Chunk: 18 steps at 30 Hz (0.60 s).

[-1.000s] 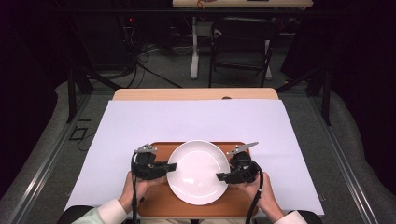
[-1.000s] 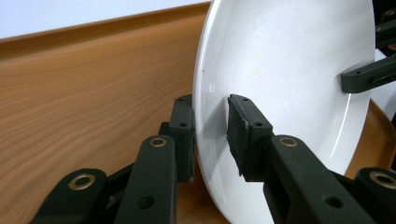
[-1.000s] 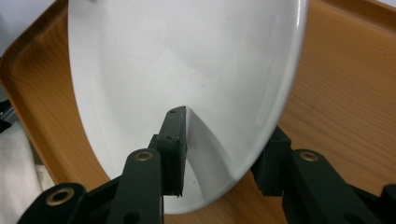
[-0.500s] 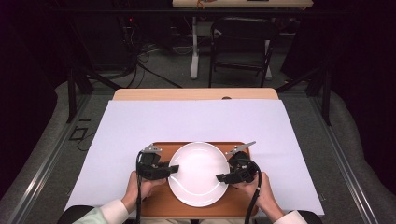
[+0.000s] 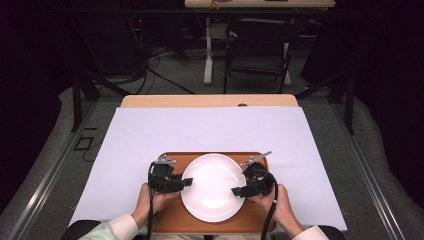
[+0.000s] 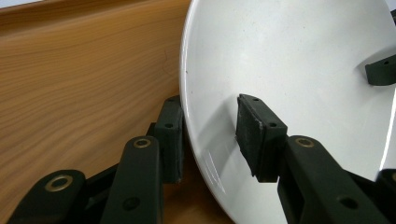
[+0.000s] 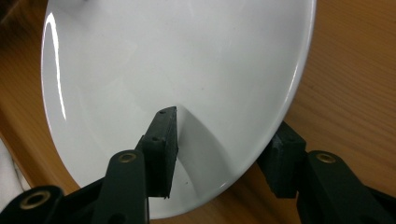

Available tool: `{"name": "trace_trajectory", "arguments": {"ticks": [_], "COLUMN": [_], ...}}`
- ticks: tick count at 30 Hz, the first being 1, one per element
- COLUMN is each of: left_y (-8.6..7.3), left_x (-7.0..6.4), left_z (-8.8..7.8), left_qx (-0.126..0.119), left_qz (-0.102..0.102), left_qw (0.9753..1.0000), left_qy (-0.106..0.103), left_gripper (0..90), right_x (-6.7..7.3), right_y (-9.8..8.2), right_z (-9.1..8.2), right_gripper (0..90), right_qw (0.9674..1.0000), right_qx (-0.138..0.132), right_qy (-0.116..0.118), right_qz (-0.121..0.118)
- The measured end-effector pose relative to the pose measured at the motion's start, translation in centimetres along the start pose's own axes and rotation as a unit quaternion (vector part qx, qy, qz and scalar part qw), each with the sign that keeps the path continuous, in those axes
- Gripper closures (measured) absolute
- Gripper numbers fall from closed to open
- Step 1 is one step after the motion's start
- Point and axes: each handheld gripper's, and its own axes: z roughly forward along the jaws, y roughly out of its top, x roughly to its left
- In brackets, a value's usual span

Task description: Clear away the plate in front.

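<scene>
- Resting on the wooden tray [image 5: 170,220] at lower centre of the high view: white plate [image 5: 214,187].
- Left gripper [image 5: 186,182] and right gripper [image 5: 237,190] straddle opposite rim edges, jaws just opening, pads released.
- Plate lies between both, equally near.

A wooden table [image 5: 210,100] carries a white sheet [image 5: 210,130], with a wooden tray [image 5: 172,217] lying on it.

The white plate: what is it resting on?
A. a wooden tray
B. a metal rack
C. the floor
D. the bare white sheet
A: in the high view the white plate lies on the wooden tray, which sits on the white sheet; wood grain shows beside its rim in both gripper views.
</scene>
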Motion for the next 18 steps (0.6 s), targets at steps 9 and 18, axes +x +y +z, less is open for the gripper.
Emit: {"name": "trace_trajectory", "arguments": {"ticks": [9,18], "left_y": [-0.02,-0.17], "left_x": [0.02,0.14], "left_z": [0.38,0.80], "left_qx": [0.008,0.021], "left_qz": [0.000,-0.001], "left_qw": [1.0000,0.9998], "left_qy": [0.004,0.008], "left_gripper": [61.3,59.1], "right_x": [0.16,0.10], "right_y": [0.03,-0.04], "right_z": [0.11,0.27], "right_gripper": [48.7,47.5], "right_qw": [0.9999,0.9998], "right_qx": [0.007,0.015], "right_qy": [-0.011,-0.016], "right_qz": [-0.001,-0.001]}}
